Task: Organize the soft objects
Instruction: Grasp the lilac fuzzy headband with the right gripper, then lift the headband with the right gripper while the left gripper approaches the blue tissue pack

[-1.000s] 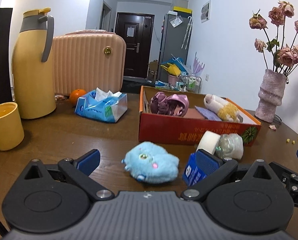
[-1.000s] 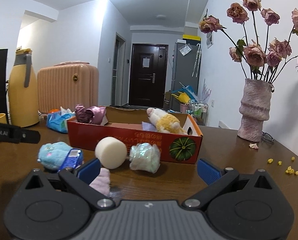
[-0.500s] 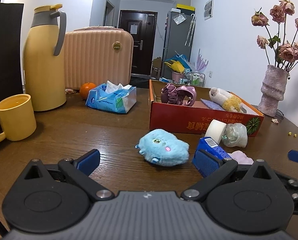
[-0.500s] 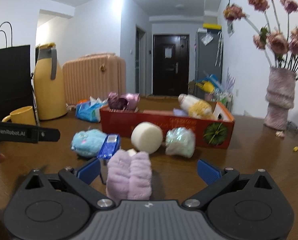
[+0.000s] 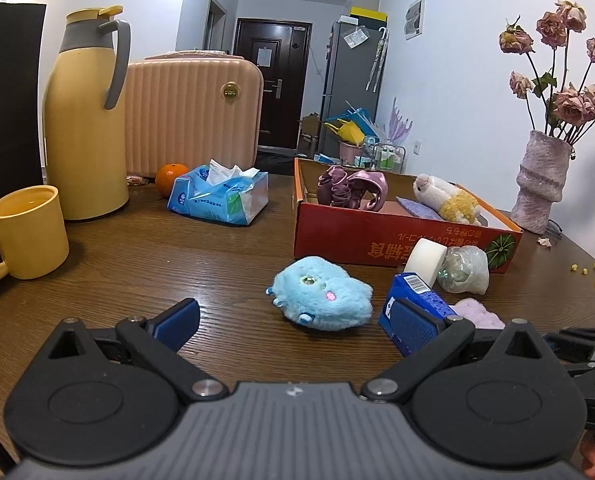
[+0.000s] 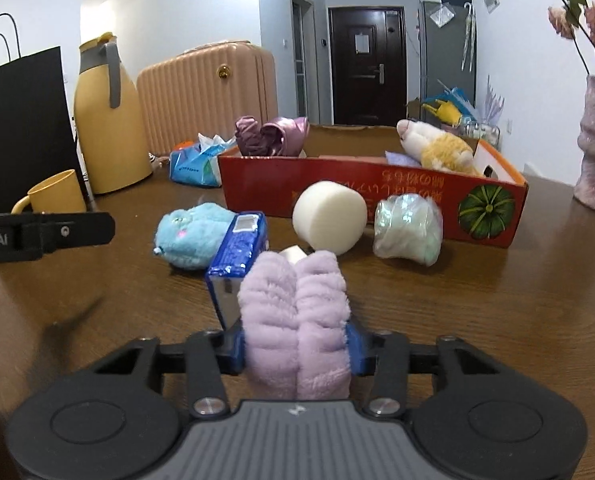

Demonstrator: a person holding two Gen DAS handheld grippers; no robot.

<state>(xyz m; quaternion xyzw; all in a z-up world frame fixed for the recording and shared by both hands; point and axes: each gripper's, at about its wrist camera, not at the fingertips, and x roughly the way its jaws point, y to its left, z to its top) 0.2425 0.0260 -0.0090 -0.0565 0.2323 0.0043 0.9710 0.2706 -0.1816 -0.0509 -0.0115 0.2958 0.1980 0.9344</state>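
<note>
Right now the right gripper (image 6: 296, 346) is closing on a lilac fluffy cloth (image 6: 295, 316) lying on the wooden table (image 6: 477, 300), its blue pads already squeezing both sides. The left gripper (image 5: 295, 318) hovers wide and empty. One risk, I think: the blue tissue pack (image 6: 237, 258) touching the cloth could get dragged along. Outside the red box (image 6: 361, 196) lie one blue plush (image 6: 189, 236), one foam cylinder (image 6: 329, 216) and one shimmery bundle (image 6: 408, 230).

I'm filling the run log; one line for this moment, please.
right gripper: closing on lilac plush | left gripper: open, idle | red box: ahead
</note>
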